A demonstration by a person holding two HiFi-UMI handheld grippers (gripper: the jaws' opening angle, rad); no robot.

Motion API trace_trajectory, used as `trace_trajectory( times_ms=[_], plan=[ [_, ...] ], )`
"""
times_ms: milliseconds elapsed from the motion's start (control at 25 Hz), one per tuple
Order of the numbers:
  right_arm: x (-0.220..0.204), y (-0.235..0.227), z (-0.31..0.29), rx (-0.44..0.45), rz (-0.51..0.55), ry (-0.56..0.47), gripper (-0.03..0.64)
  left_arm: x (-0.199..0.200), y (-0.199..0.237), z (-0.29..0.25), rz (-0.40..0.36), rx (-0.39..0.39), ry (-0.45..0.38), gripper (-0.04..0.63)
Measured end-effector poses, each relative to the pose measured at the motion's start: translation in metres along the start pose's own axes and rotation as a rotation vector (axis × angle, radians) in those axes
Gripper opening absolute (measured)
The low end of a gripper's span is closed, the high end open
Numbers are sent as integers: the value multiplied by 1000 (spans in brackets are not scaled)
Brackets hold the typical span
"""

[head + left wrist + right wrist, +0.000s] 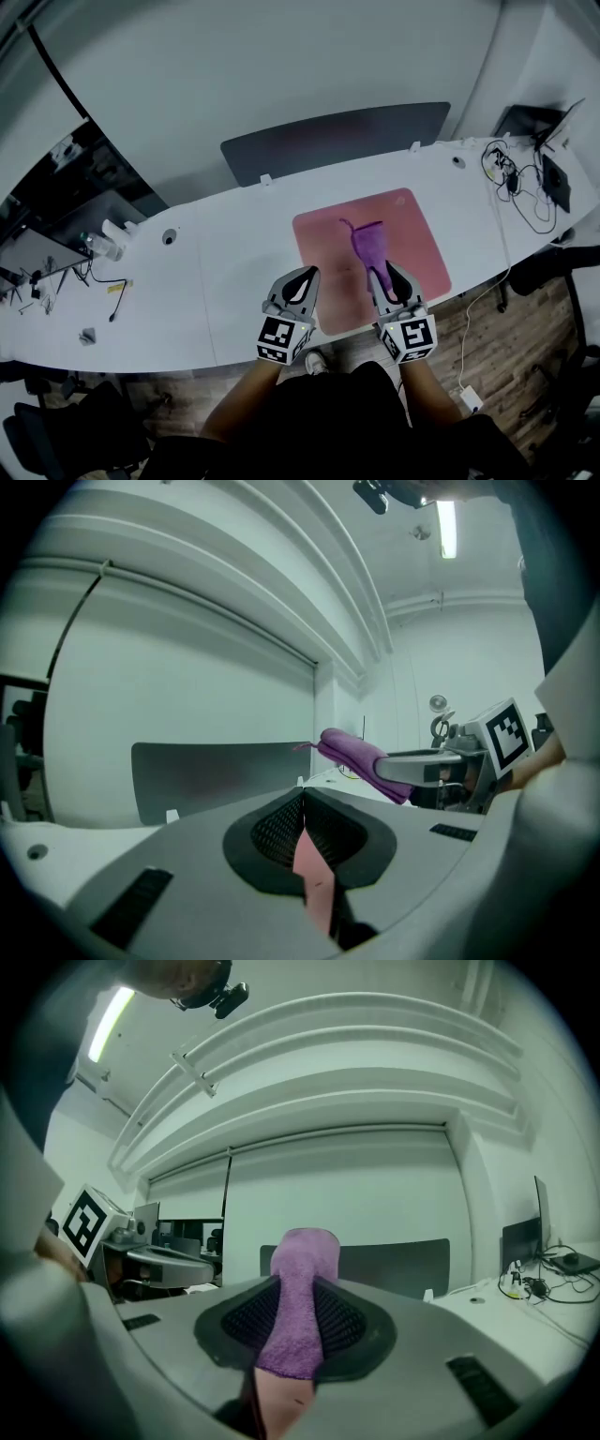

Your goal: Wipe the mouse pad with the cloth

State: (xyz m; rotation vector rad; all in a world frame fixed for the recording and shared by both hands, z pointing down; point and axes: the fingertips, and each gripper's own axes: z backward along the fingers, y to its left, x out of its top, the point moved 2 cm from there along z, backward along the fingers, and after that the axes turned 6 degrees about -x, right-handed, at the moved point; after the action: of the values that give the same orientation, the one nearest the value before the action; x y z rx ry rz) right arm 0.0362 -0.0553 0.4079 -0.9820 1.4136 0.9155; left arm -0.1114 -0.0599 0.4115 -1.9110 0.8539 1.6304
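Both grippers sit low in the centre of the head view, side by side, each with its marker cube turned toward the person.

At the far left of that frame the white desk (216, 281) carries a loose cable (111, 286) and, a little further right, a round grommet hole (170, 237). A dark grey divider panel (337, 141) stands along the desk's far edge, in the upper middle.

Next comes the left gripper (302, 277), its tips over the left edge of the pink mouse pad (417, 239). In the left gripper view its 2 jaws are pressed together with nothing between them. Only a sliver of pink pad shows through the gap beneath the pads.

To its right, the right gripper (389, 274) is over the lower middle of the pad. Its jaws are clamped on the purple cloth (368, 246). In the right gripper view the cloth fills the space between the 2 ribbed pads and rises past their tips. In the head view it stretches away from the jaws toward the centre of the pad. Whether its far end touches the pad cannot be told.

At the upper right of the head view, well apart from the pad, a tangle of cables (520, 187) lies on the desk.
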Motion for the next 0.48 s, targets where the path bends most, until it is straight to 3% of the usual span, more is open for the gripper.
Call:
trace_trajectory(
  times_ms=[200, 480],
  plan=[
    [13, 17, -40, 26, 31, -14, 117, 19, 31, -6, -44, 1, -36, 21],
    [-7, 27, -77, 81, 15, 22, 124, 2, 59, -10, -60, 56, -11, 21]
  ],
)
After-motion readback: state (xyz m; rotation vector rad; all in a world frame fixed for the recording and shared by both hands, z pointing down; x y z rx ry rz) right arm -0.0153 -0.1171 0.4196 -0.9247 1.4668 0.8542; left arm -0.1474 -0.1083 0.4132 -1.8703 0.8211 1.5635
